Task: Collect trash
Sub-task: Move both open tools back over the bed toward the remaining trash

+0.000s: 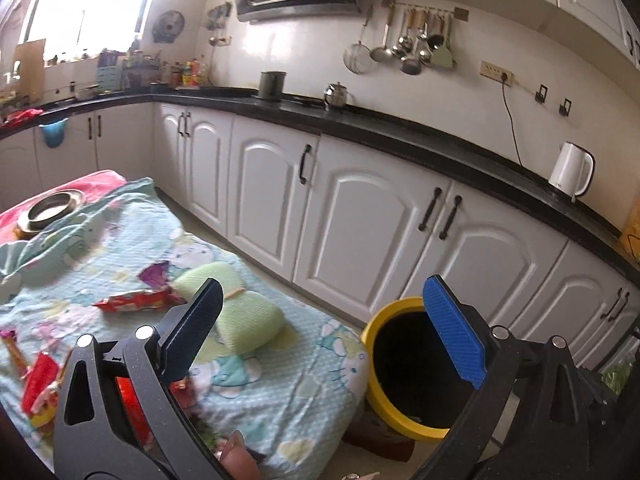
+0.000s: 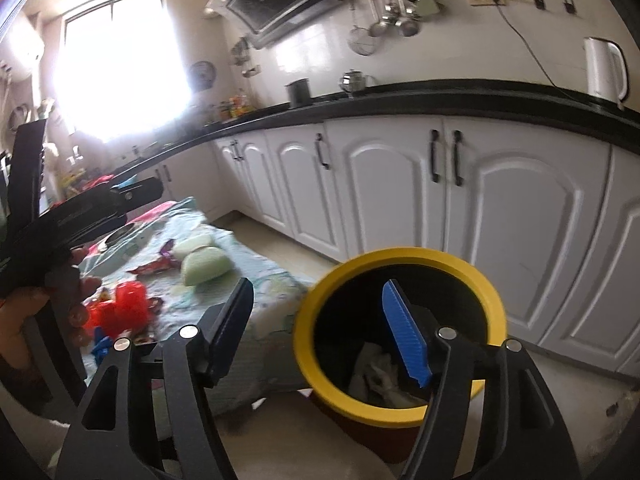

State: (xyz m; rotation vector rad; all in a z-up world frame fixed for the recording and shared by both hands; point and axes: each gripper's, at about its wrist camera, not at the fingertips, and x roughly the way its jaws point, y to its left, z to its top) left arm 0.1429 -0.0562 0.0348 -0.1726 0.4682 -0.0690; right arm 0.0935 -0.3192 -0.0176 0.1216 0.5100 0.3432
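A yellow-rimmed bin (image 1: 384, 364) stands on the floor at the right end of a low table under a patterned cloth (image 1: 280, 392). It also shows in the right wrist view (image 2: 320, 300), with crumpled white paper (image 2: 380, 372) inside. My left gripper (image 1: 324, 340) is open and empty, between the table end and the bin. My right gripper (image 2: 320, 332) is open and empty, right above the bin's mouth. Red wrappers (image 1: 132, 300) and more red trash (image 1: 38, 384) lie on the cloth; the red trash also shows in the right wrist view (image 2: 128, 304).
A green sponge-like bundle (image 1: 236, 312) and a metal dish (image 1: 50, 208) lie on the cloth. White cabinets (image 1: 360, 216) under a black counter (image 1: 400, 136) run behind. A white kettle (image 1: 570, 172) stands on it. The left gripper's body (image 2: 80, 208) fills the right wrist view's left side.
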